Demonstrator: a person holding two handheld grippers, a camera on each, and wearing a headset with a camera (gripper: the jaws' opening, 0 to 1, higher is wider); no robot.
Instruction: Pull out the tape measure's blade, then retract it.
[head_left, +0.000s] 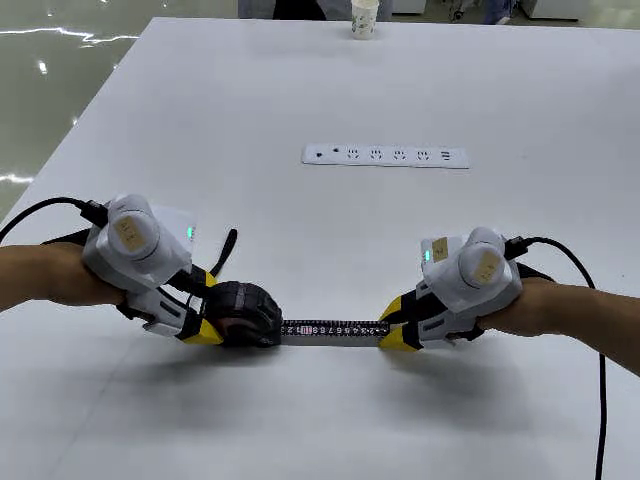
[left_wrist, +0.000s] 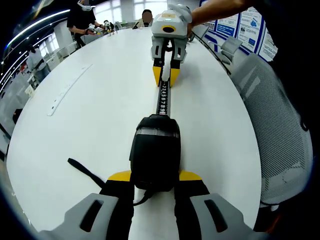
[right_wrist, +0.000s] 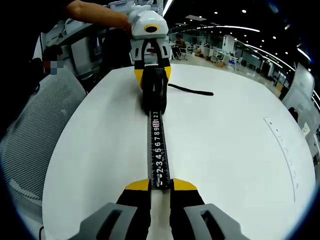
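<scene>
A black tape measure case (head_left: 243, 313) lies on the white table, with my left gripper (head_left: 207, 328) shut on it. In the left gripper view the case (left_wrist: 154, 151) sits between the yellow-tipped fingers (left_wrist: 120, 176). Its blade (head_left: 333, 329), printed with numbers, is drawn out a short way to the right. My right gripper (head_left: 393, 335) is shut on the blade's end. In the right gripper view the blade (right_wrist: 158, 156) runs from my right gripper (right_wrist: 160, 185) up to the case (right_wrist: 153, 90). A black wrist strap (head_left: 226, 250) trails from the case.
A white power strip (head_left: 386, 155) lies mid-table beyond the grippers. A paper cup (head_left: 364, 17) stands at the far edge. Black cables (head_left: 598, 300) run from both grippers. Mesh-backed chairs (left_wrist: 272, 105) and other people stand around the table.
</scene>
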